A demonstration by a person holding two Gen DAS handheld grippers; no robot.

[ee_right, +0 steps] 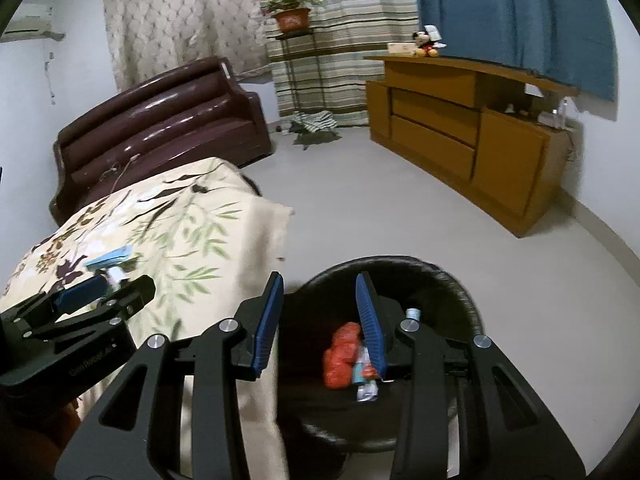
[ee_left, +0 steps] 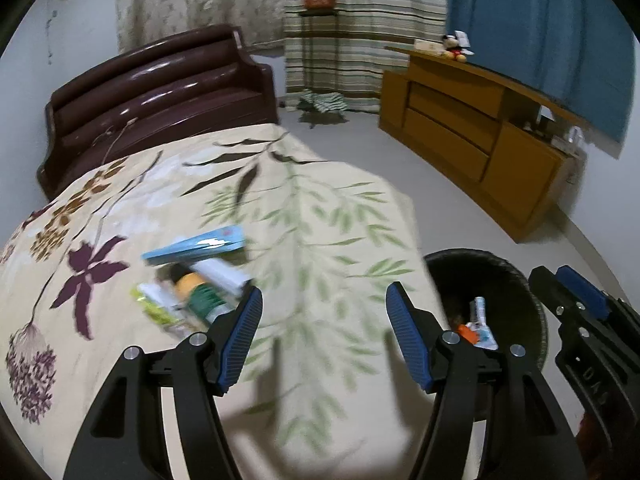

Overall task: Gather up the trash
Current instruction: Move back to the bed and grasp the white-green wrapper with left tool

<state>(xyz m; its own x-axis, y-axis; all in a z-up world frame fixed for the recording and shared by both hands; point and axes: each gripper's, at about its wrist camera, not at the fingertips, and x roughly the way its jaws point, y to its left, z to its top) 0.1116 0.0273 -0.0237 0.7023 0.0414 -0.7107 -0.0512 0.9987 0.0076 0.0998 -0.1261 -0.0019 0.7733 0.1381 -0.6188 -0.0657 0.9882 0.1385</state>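
Trash pile [ee_left: 192,280] on bed, bin [ee_right: 460,288] beside, left gripper [ee_left: 324,320] wide, right gripper [ee_right: 320,312] parted, both empty

Right gripper [ee_right: 318,322] hung over black bin [ee_right: 460,292], jaws apart, nothing between. Orange wrapper [ee_right: 340,356] and tube [ee_right: 366,384] lay inside. Left gripper [ee_right: 96,296] at nine o'clock over bedspread [ee_right: 192,232], near blue packet [ee_right: 110,258].

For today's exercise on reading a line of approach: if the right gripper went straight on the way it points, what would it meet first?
Probably the inside of the black bin: the open right gripper points into its mouth, near the orange wrapper. Depth is unclear.
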